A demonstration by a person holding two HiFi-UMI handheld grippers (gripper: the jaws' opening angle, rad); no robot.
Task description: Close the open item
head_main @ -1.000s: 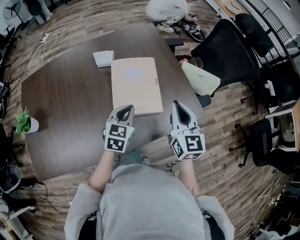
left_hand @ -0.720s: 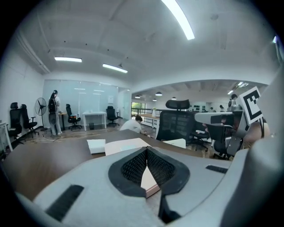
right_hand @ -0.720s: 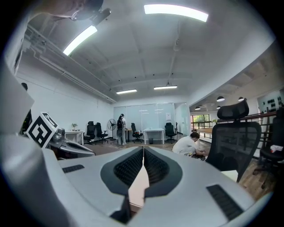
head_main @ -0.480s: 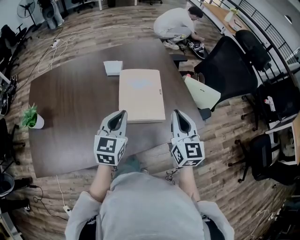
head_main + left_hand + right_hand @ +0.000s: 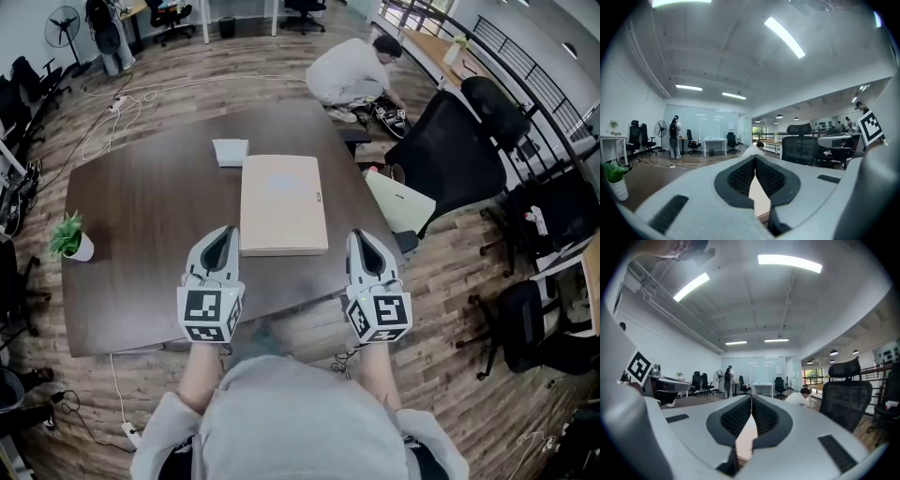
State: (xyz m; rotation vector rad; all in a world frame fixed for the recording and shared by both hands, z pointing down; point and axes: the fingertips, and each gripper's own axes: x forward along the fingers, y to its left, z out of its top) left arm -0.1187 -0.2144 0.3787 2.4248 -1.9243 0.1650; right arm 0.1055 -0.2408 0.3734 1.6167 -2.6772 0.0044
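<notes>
A beige laptop [image 5: 282, 203] lies shut and flat on the dark wooden table [image 5: 141, 234]. My left gripper [image 5: 222, 234] hovers just off the laptop's near left corner, jaws shut on nothing. My right gripper [image 5: 361, 239] hangs off the near right corner, past the table's edge, also shut and empty. In the left gripper view the pads of the left gripper [image 5: 754, 157] meet, and a strip of the laptop [image 5: 759, 201] shows below them. The right gripper [image 5: 751, 397] likewise has its pads together, with the laptop [image 5: 745, 439] showing beneath.
A small white pad [image 5: 231, 151] lies beyond the laptop. A potted plant [image 5: 72, 240] stands at the table's left edge. A black office chair [image 5: 450, 141] and a pale green sheet [image 5: 398, 202] sit right of the table. A person [image 5: 352, 70] crouches on the floor behind.
Both grippers have lifted and drawn back from the laptop's near edge. The left one moved more, rising and drifting left off the corner. The laptop stayed shut.
</notes>
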